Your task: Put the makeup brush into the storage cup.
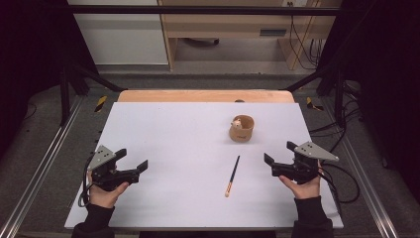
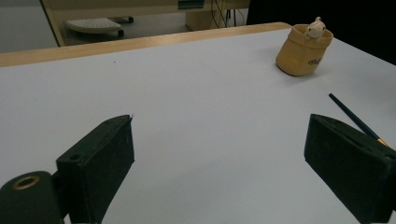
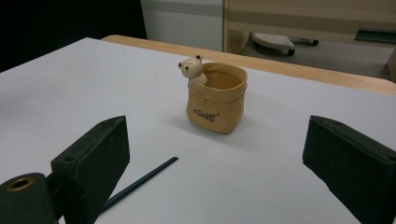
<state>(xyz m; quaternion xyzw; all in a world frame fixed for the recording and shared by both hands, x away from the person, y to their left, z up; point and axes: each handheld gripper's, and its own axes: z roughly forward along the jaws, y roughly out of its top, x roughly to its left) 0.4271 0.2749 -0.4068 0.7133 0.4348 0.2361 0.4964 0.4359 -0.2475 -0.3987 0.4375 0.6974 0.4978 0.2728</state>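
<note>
A tan sack-shaped pot (image 1: pixel 241 128) with a small white bear figure on its rim stands upright on the white table top (image 1: pixel 188 144), right of centre. A thin dark brush (image 1: pixel 232 175) with a light tip lies in front of it, near the middle. My left gripper (image 1: pixel 132 161) rests at the table's left front, open, nothing between its jaws. My right gripper (image 1: pixel 278 155) sits at the right front, open and empty too. The pot (image 3: pixel 216 97) stands ahead of the right gripper's jaws, the brush (image 3: pixel 140 182) low at the left. In the left gripper view the pot (image 2: pixel 303 50) is far right.
The white sheet covers a wooden table whose bare edge (image 1: pixel 205 95) shows at the back. Black frame posts and metal rails (image 1: pixel 44 158) flank both sides. Cables (image 1: pixel 341 173) trail near the right edge. A wooden cabinet (image 1: pixel 237 29) stands beyond.
</note>
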